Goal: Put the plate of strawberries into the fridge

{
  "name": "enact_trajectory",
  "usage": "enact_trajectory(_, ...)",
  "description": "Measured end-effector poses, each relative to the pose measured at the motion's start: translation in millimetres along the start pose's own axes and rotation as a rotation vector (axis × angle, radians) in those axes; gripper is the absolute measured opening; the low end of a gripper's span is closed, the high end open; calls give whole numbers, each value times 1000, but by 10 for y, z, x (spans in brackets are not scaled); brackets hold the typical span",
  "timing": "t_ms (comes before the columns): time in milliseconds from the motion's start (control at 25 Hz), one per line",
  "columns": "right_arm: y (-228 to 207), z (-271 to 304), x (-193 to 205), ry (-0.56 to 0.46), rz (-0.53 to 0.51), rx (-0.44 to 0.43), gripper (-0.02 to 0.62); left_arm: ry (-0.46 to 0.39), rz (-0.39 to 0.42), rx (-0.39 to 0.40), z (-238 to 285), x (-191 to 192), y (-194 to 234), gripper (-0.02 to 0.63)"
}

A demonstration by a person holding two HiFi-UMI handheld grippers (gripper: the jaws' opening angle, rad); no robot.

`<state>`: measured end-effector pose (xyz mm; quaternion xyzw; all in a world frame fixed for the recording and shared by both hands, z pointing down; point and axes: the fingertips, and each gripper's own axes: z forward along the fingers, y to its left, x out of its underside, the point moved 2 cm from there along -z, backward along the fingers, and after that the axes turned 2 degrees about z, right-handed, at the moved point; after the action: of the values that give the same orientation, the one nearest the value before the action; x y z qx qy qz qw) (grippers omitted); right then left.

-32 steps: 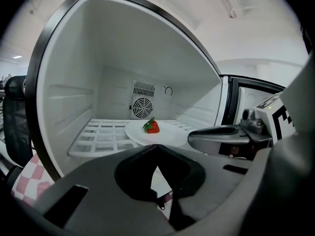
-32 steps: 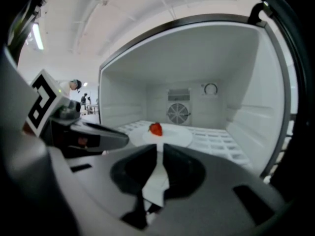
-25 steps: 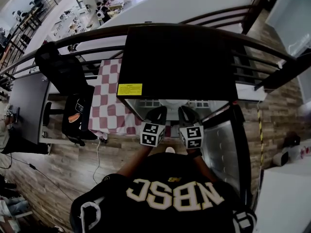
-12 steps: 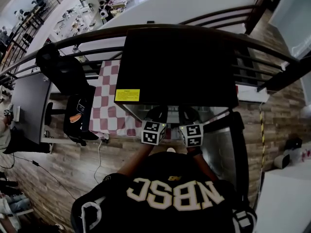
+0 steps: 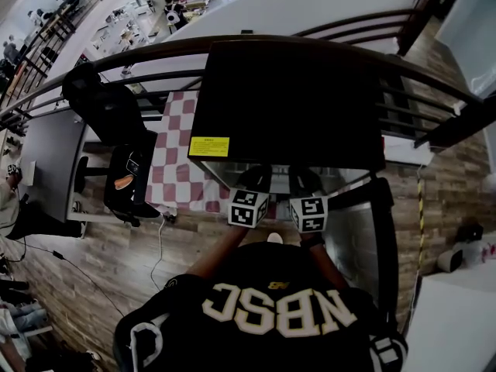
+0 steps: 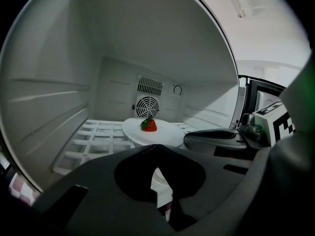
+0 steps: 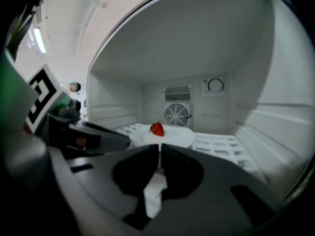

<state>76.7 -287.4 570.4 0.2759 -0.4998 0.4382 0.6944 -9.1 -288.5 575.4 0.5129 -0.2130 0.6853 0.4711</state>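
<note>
**As both grippers hang closed at the fridge mouth, the plate lies on the wire shelf**

White, with a single strawberry on it, the plate sits far in, just in front of the round fan on the far wall. The left gripper has its jaws fully together and empty, and the plate's near rim shows white below them. Just to its right, the right gripper has just been closing. Its jaws are now a hairline apart, with nothing seen clamped between them. The fridge door stands open on the right.
</note>
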Motion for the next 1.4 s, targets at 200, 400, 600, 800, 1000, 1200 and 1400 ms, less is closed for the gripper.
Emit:
enact_trajectory(200,78,-96,41,-2,30,-2,31,-31,-22,22,-132,-10,-80,17)
enact_trajectory(400,163,-254,19,-18,49,13,31,-77,-12,34,-322,-77,-130,17)
enact_trajectory(600,249,-499,-43,-58,60,40,26,-122,24,26,-532,-98,-163,17)
enact_trajectory(800,319,-738,-112,-95,66,66,21,-143,19,45,-715,-111,-269,17)
enact_trajectory(1000,393,-918,-134,-117,67,70,21,-192,20,37,-865,-109,-347,17)
enact_trajectory(1200,435,-1096,-164,-130,50,87,21,-197,16,73,-971,-114,-509,17)
enact_trajectory(1400,502,-1220,-173,-147,49,94,20,-159,-22,176,-1012,-1,-715,17)
